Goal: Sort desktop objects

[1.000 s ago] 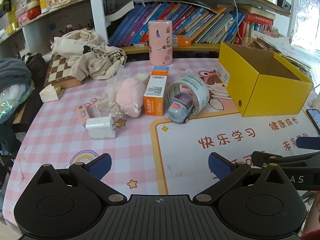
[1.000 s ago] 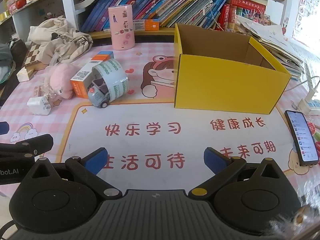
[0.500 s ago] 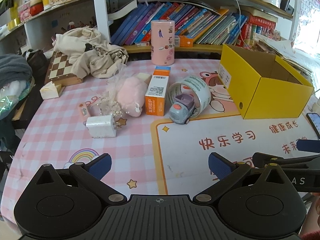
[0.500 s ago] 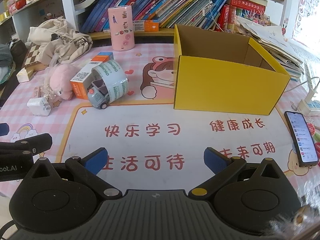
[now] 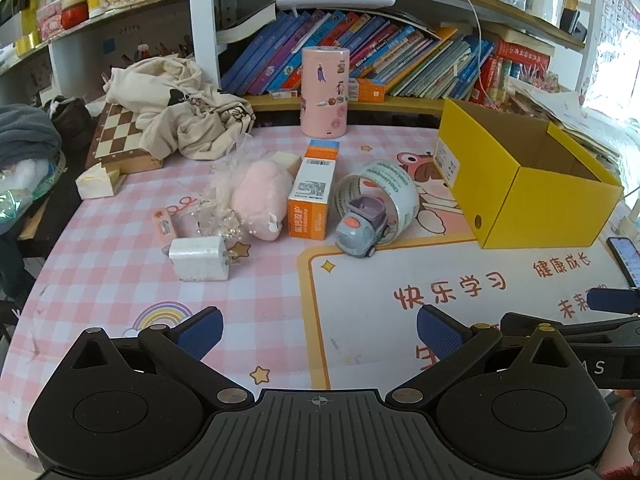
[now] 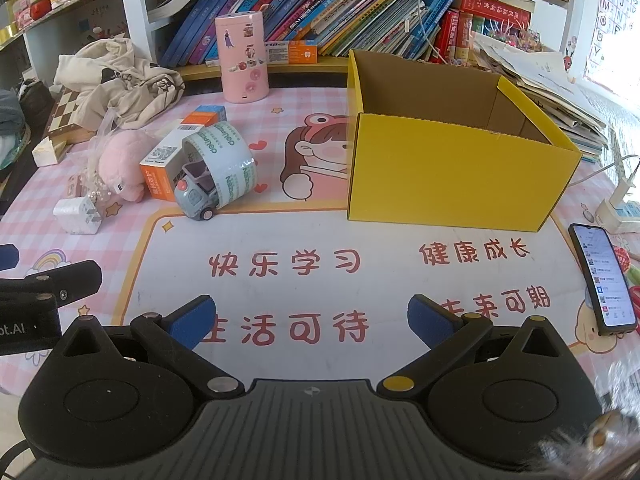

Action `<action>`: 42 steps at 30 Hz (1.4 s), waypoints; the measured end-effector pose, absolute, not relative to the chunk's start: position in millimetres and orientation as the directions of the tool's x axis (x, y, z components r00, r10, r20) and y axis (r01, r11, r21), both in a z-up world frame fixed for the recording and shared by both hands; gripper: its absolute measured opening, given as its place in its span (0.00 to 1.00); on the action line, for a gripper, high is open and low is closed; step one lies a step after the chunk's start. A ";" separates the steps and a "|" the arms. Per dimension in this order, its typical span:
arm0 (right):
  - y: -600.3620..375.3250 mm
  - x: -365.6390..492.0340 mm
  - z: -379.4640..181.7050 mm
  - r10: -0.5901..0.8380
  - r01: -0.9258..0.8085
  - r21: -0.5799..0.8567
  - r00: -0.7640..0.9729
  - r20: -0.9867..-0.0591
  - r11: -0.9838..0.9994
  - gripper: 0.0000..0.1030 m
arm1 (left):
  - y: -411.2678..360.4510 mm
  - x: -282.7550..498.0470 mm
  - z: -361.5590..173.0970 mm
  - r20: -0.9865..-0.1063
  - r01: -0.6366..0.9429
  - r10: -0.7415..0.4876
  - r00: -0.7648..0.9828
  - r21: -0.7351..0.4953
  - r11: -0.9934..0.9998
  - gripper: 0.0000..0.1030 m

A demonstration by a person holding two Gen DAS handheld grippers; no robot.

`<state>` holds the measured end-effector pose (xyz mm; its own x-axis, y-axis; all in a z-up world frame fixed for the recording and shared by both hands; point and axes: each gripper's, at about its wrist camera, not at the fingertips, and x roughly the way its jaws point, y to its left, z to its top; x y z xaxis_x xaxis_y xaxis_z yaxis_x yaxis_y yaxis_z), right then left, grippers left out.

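An open yellow box stands on the right of the desk, empty. Left of it lie a tape roll, a grey toy car, an orange carton, a pink plush and a white charger. My left gripper is open and empty, above the mat near the front edge. My right gripper is open and empty, in front of the box.
A pink cylinder stands by the bookshelf. A chessboard and beige cloth lie at the back left. A phone lies at the right edge. A small pink tag and a white wedge lie left.
The left wrist view has tilted up slightly, so the objects sit a little lower in frame. The right gripper and all objects are still.
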<state>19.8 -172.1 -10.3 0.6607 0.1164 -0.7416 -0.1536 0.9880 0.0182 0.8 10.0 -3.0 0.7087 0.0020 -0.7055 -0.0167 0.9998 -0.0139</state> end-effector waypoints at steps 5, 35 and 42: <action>-172.0 21.0 -9.9 0.117 -0.154 0.018 0.660 -0.743 0.988 1.00 | 11.9 2.2 -4.4 -0.710 -0.021 0.005 0.704 -0.013 1.000 1.00; -158.3 26.1 -10.3 0.122 -0.179 0.004 0.655 -0.746 0.984 1.00 | 39.0 2.6 -5.2 -0.695 -0.067 -0.034 0.718 -0.117 0.991 1.00; -152.2 26.8 -9.3 0.141 -0.197 0.014 0.650 -0.746 0.980 1.00 | 46.7 0.6 -4.6 -0.689 -0.079 -0.039 0.724 -0.140 0.987 1.00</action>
